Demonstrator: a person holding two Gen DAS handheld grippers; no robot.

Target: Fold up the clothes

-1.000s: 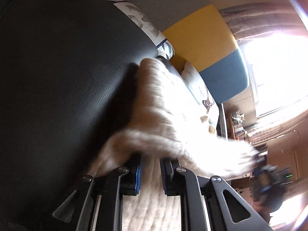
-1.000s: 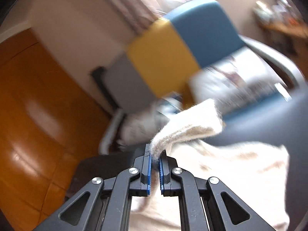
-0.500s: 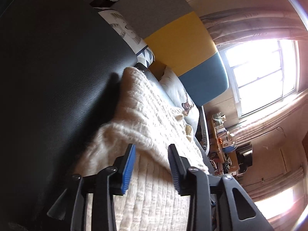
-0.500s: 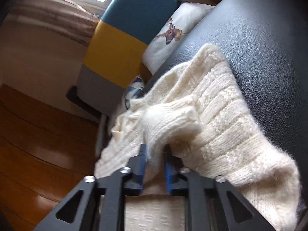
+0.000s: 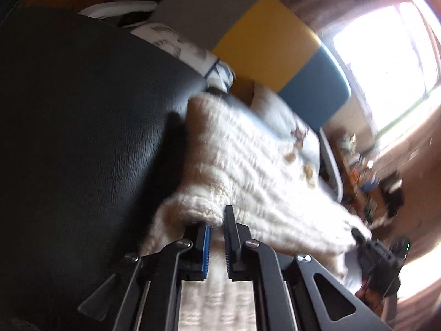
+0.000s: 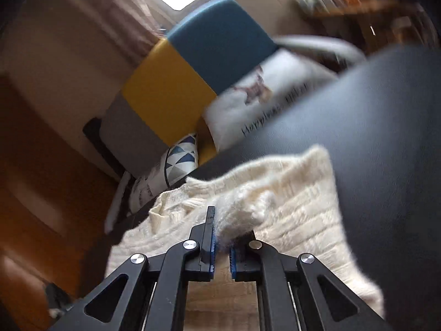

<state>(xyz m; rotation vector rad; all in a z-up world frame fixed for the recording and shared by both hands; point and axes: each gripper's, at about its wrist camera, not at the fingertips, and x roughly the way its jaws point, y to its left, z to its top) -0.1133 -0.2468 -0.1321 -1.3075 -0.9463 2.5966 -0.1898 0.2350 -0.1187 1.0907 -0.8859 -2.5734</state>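
Note:
A cream knit sweater (image 5: pixel 248 165) lies spread on a black leather surface (image 5: pixel 82 138). My left gripper (image 5: pixel 217 220) is shut on a rolled edge of the sweater at its near corner, and the knit bulges over the left fingertip. In the right wrist view the sweater (image 6: pixel 297 198) runs from the fingers out to the right. My right gripper (image 6: pixel 223 234) is shut on a raised bunch of that knit. Both views are blurred by motion. A dark gripper-like shape (image 5: pixel 377 253) sits at the sweater's far corner in the left wrist view.
The black leather surface (image 6: pixel 386 151) curves away on the right. Behind it stands a grey, yellow and blue seat back (image 6: pixel 171 88) with a white lettered cushion (image 6: pixel 259 96) and a triangle-pattern cushion (image 6: pixel 179 162). Orange wood floor (image 6: pixel 41 193) lies left, and a bright window (image 5: pixel 386 55) shines beyond.
The left gripper stood open over the sweater half a second ago and has closed on its edge. The right gripper has kept its hold and swung, so its view has tilted up.

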